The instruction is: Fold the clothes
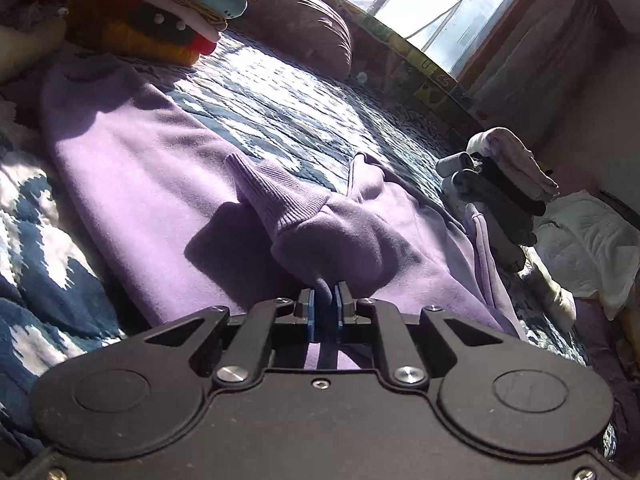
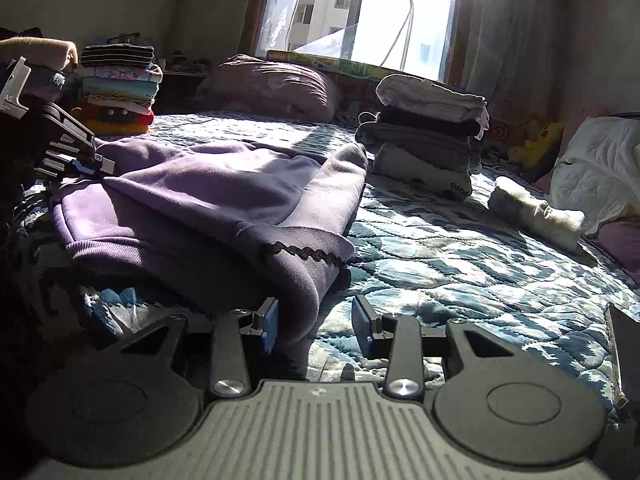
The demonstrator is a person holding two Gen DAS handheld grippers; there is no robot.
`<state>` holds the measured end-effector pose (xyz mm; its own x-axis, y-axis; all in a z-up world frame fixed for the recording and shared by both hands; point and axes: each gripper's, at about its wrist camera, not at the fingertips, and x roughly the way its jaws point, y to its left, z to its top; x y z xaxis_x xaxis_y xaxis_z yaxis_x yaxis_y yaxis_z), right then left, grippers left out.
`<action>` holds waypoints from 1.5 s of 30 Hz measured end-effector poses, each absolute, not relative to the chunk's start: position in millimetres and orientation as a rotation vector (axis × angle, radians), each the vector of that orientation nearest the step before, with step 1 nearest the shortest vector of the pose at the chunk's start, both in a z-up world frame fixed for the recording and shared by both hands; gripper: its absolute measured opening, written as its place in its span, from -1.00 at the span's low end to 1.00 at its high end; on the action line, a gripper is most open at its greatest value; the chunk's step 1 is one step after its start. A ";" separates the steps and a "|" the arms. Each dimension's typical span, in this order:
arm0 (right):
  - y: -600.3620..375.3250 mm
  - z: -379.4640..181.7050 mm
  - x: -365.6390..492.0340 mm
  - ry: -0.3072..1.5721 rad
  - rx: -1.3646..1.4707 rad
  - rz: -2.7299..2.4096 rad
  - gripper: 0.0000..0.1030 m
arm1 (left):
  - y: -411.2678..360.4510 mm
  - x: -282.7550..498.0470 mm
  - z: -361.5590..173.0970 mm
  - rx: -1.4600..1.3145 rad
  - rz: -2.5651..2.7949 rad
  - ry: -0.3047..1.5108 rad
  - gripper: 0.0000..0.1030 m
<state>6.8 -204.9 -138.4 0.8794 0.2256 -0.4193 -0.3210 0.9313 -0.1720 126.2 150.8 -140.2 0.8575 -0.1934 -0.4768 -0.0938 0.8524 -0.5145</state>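
Pinching a bunched fold of the purple sweatshirt (image 1: 132,168) just behind its ribbed cuff (image 1: 276,196), the left gripper (image 1: 327,300) has its fingers nearly closed w/ fabric between the blue pads. The garment lies spread across the quilted bed (image 1: 280,92), sleeve drawn in over the body, so the fold looks partway done. Right gripper (image 2: 316,326) sits at the near edge w/ fingers wide apart; its left pad touches or nearly touches the garment's rounded near corner, nothing gripped. Risks, as a judgement: the left grip holds only a small tuck of thick fleece, so a quick pull could slip it free or drag the whole body askew, since the other end isn't pinned. If the right fingers close where they are, they may catch only one layer & leave the fold lopsided. Count: 1 sweatshirt being worked, 2 grippers, 2 stacks of folded clothes: colourful stack (image 2: 120,88) far left, grey-and-white stack (image 2: 428,136) far right; 1 pillow (image 2: 276,88) by the window, 1 rolled pale item (image 2: 536,216) at right.
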 end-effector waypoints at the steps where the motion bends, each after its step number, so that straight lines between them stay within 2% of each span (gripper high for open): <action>1: -203.5 -135.4 0.3 0.383 -0.277 0.317 -0.24 | 151.4 127.4 -139.5 -0.549 -0.058 0.543 -0.80; 7: -197.7 -127.0 1.5 0.276 -0.266 0.362 -0.27 | 154.4 128.5 -139.2 -0.577 -0.076 0.528 -0.86; 11: -187.6 -140.3 28.7 0.325 -0.257 0.379 -0.20 | 152.1 132.6 -137.9 -0.571 -0.067 0.529 -0.90; 13: -178.0 -156.2 37.1 0.418 -0.321 0.402 -0.06 | 151.1 133.9 -138.1 -0.568 -0.061 0.530 -0.91; 16: -173.0 -149.2 33.5 0.416 -0.346 0.406 -0.06 | 148.7 134.3 -136.0 -0.546 -0.056 0.527 -0.93; 21: -177.0 -135.6 20.3 0.275 -0.321 0.408 -0.07 | 151.8 131.6 -129.4 -0.546 -0.068 0.496 -0.94; 23: -168.3 -150.0 38.5 0.434 -0.351 0.465 -0.01 | 149.3 133.6 -131.0 -0.526 -0.055 0.513 -0.94; 27: -165.5 -144.0 34.5 0.425 -0.434 0.492 -0.02 | 138.4 132.3 -125.3 -0.407 0.000 0.578 -0.82; 29: -171.5 -136.4 27.8 0.382 -0.423 0.488 -0.07 | 132.6 125.2 -114.6 -0.340 0.016 0.578 -0.69; 34: -186.5 -121.0 32.8 0.275 -0.267 0.493 -0.07 | 117.8 105.5 -80.4 -0.313 -0.046 0.502 -0.69; 39: -194.5 -125.4 58.6 0.321 -0.159 0.503 -0.07 | 64.4 154.7 -59.9 -0.298 -0.231 0.522 -0.69; 45: -182.5 -135.4 72.8 0.392 -0.130 0.546 -0.08 | -19.7 263.7 -53.8 -0.185 -0.380 0.583 -0.69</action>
